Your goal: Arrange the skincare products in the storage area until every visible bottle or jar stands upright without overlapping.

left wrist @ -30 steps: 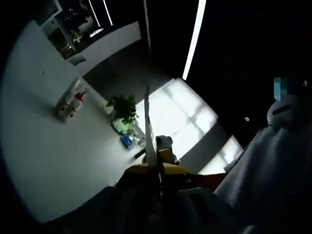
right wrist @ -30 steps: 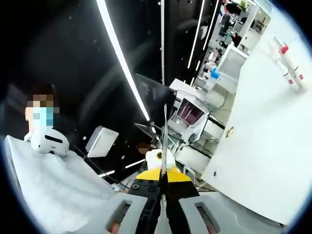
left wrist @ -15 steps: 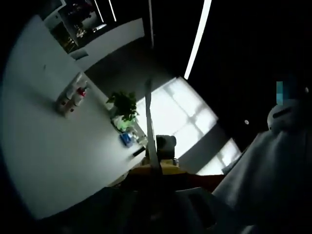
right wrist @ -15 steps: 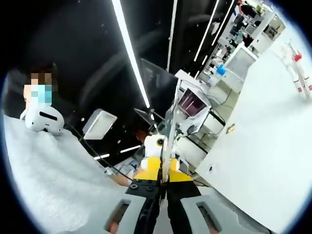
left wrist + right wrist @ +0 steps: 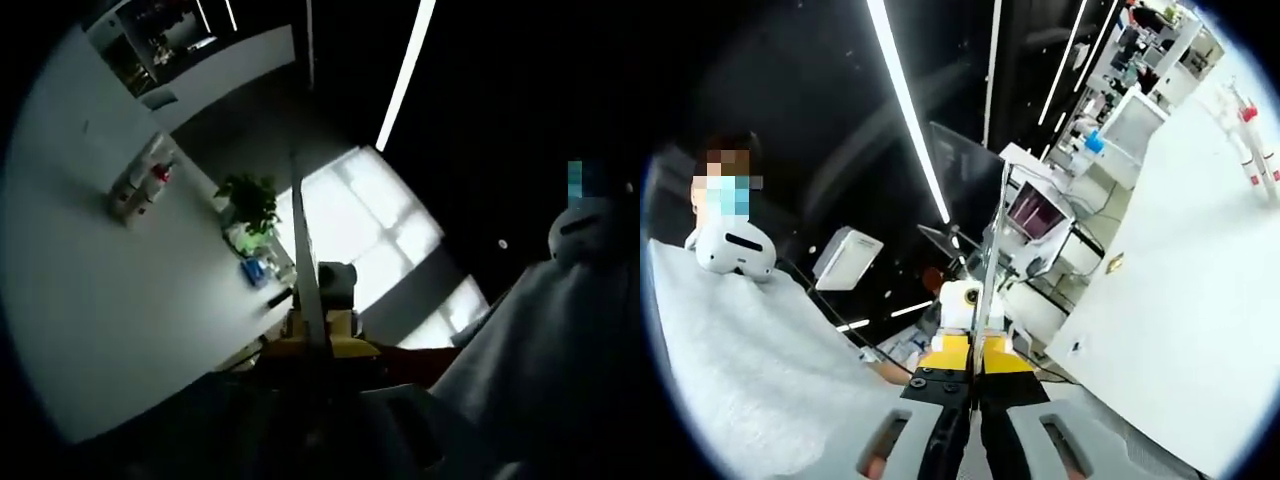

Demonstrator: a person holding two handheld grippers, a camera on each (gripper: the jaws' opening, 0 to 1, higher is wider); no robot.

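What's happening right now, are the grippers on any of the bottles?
No. Both the left gripper and the right gripper are shut on nothing and held up in the air, pointing across the room. The red-capped bottles sit far off on the white surface, untouched. A person in a white garment stands close by. No arranging is under way.

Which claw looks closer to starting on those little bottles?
Neither is well placed. Both the left claw and the right claw look shut and point upward, with the bottles far away on a white surface.

dark ceiling (image 5: 500, 100) (strip lights (image 5: 905, 110)), white wall (image 5: 90, 290)
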